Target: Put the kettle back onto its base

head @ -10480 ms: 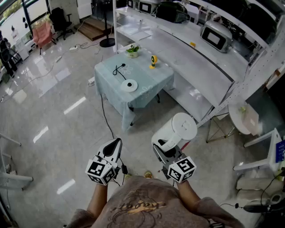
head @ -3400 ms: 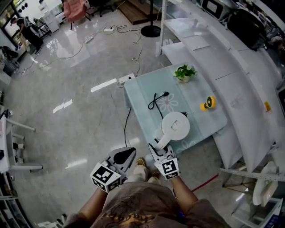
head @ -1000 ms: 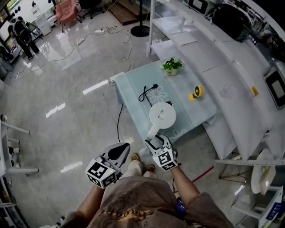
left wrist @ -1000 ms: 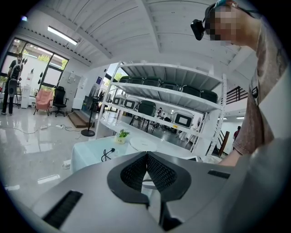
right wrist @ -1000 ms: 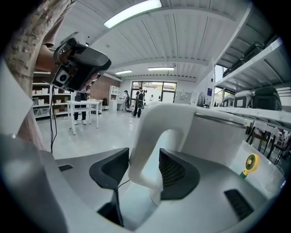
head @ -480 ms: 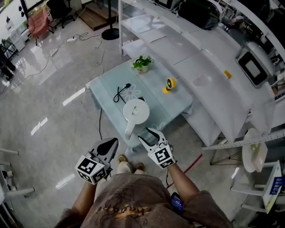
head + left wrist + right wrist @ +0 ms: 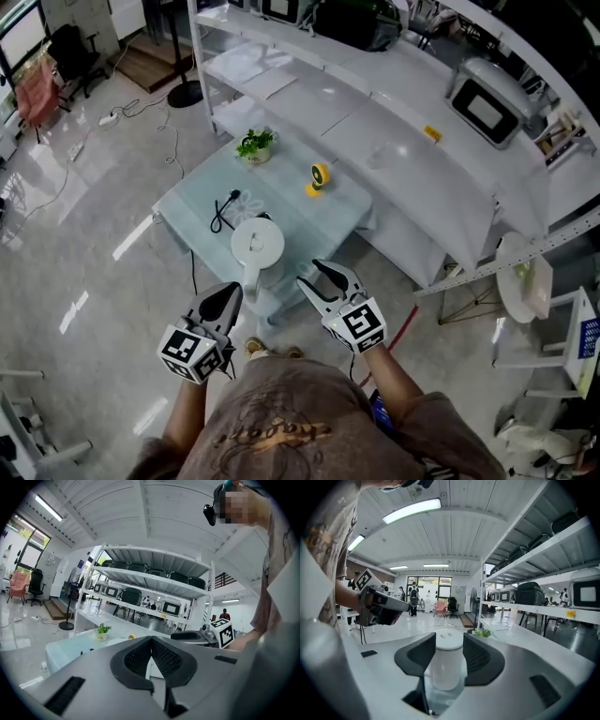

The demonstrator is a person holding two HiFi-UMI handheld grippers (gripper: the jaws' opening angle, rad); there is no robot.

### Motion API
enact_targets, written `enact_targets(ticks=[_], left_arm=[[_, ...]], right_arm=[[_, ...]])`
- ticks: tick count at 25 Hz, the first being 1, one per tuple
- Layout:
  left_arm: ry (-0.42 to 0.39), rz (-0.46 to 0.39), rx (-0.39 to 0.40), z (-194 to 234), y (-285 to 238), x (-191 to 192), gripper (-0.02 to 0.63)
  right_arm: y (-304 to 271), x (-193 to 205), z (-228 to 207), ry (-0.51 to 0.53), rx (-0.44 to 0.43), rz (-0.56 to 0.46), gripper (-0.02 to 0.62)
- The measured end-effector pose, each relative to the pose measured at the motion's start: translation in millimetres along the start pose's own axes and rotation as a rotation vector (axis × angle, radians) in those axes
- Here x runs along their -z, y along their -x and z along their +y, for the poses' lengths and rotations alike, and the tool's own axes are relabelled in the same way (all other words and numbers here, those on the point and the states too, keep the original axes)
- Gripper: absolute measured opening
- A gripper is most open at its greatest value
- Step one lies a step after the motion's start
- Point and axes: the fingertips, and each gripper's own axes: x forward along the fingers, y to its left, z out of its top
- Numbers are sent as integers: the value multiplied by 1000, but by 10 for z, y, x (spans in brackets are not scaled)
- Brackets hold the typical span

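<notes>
Kettle [image 7: 258, 246] sits on the counter [image 7: 328, 211], seemingly on its base, so placing looks done; my right hand-held gripper [image 7: 317, 275] is clear, jaws apart, just narrowing, empty; left hand-held gripper [image 7: 228, 292] closed; next I back away.

Smooth white plastic kettle [image 7: 258, 244]; glossy floor [image 7: 66, 253]

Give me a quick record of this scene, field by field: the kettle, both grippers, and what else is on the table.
kettle: white, upright on the table; base not visible beneath it
right gripper: jaws apart, have just been closing a little, nothing between them; clear of the kettle
left gripper: jaws together, empty
also on table: potted plant, yellow roll, black cord
</notes>
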Motion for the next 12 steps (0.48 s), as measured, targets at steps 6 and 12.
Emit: enact_targets(ticks=[6,12], left_arm=[[-19,-20,-7,61,-56,-108,21],[-41,-42,-44,156,-78,-137,21]], right_arm=[[247,-181,-93,-82,70,-68,121],[265,-124,-115,-183,105,-109,54]])
